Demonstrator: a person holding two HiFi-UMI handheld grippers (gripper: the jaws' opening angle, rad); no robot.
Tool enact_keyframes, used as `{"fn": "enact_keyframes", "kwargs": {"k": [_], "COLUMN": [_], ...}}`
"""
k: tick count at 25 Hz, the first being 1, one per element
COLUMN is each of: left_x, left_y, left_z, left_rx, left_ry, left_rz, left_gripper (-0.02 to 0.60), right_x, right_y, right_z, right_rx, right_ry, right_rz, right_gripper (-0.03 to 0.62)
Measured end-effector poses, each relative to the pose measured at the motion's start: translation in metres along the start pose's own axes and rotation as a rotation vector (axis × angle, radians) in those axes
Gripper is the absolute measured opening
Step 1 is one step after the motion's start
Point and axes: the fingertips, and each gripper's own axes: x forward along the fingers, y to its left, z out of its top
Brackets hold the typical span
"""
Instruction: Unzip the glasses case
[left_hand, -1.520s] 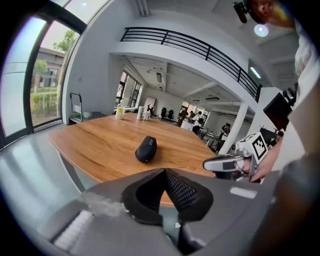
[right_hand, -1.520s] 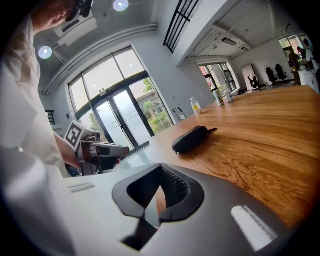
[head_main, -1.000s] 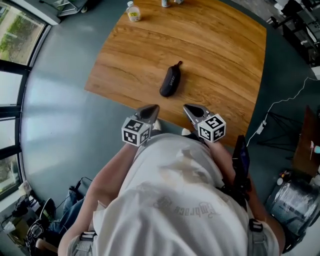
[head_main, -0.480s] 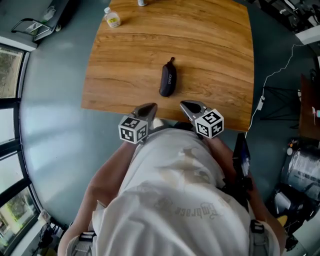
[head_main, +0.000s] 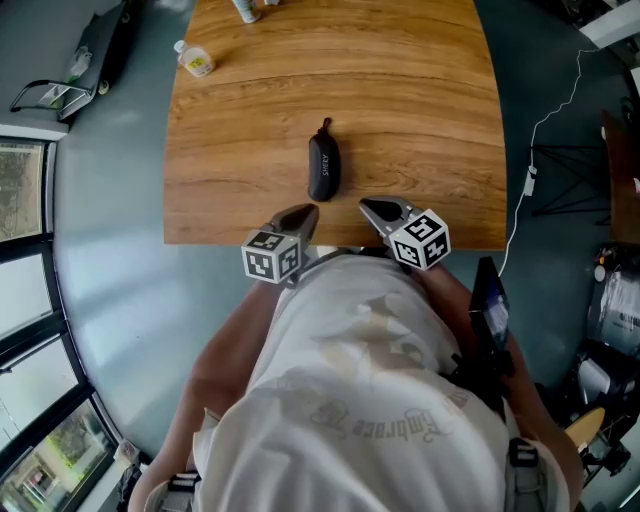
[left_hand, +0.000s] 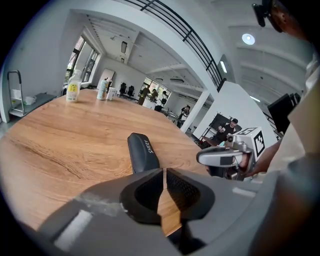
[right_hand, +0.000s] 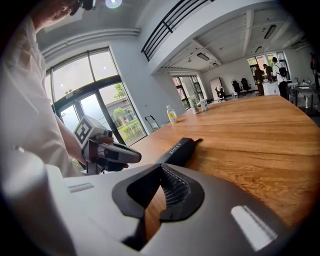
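Nearest the person, both grippers hover on the near side of the glasses case (head_main: 323, 168), short of it and not touching it. The left gripper (head_main: 300, 213) sits just to the case's near left. Its jaws have just been opening and stand parted by only a thin slit, with nothing between them but the wood seen through the gap. The right gripper (head_main: 372, 208) sits to the case's near right, clenched tip to tip and empty.

The case is a dark, slim pouch lying closed and flat on the table (head_main: 430, 120). Its long axis runs away from the person, and its near end points between the two grippers. The zipper pull (head_main: 324, 124) sticks out from the case's far end as a small dark tab.

Well beyond the case to the far left, a small bottle (head_main: 197, 60) stands near the table's edge, with other bottles (head_main: 245, 10) farther still.

By my reading this is the approach, with no unzipping begun. The next move calls for one gripper to open wider and pin the case's body. The other must reach past to the far end and pinch the small tab, a fine target needing a careful, well-aligned close. Then it draws the tab along the case.
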Motion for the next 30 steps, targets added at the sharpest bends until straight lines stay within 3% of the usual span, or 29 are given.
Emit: {"fn": "enact_keyframes", "kwargs": {"k": [6,13,19,25,30], "left_x": [0.021,0.050,0.074,0.084,0.089], "left_y": [0.021,0.051,0.064,0.068,0.061], "left_z": [0.014,0.034,0.026,0.026,0.025], "left_rx": [-0.084,-0.161,-0.273,-0.273,-0.292], "left_ry": [0.096,0.178,0.299,0.357,0.393], "left_rz": [0.050,0.126,0.136,0.165,0.165], "left_gripper": [0.085,0.295,0.401,0.400,0.333], "right_x": [0.001,-0.007,-0.013,-0.013,0.012], "right_y": [-0.023,-0.038,-0.042,-0.047,-0.028], "right_z": [0.001,-0.004,-0.008,-0.009,-0.015], "right_rx": [0.051,0.085,0.122,0.129,-0.010], "right_ry": [-0.002,-0.006,-0.017,-0.013,0.077], "right_rz": [0.002,-0.014,-0.030,-0.018,0.027], "right_gripper": [0.008,0.008,0.008,0.008,0.008]}}
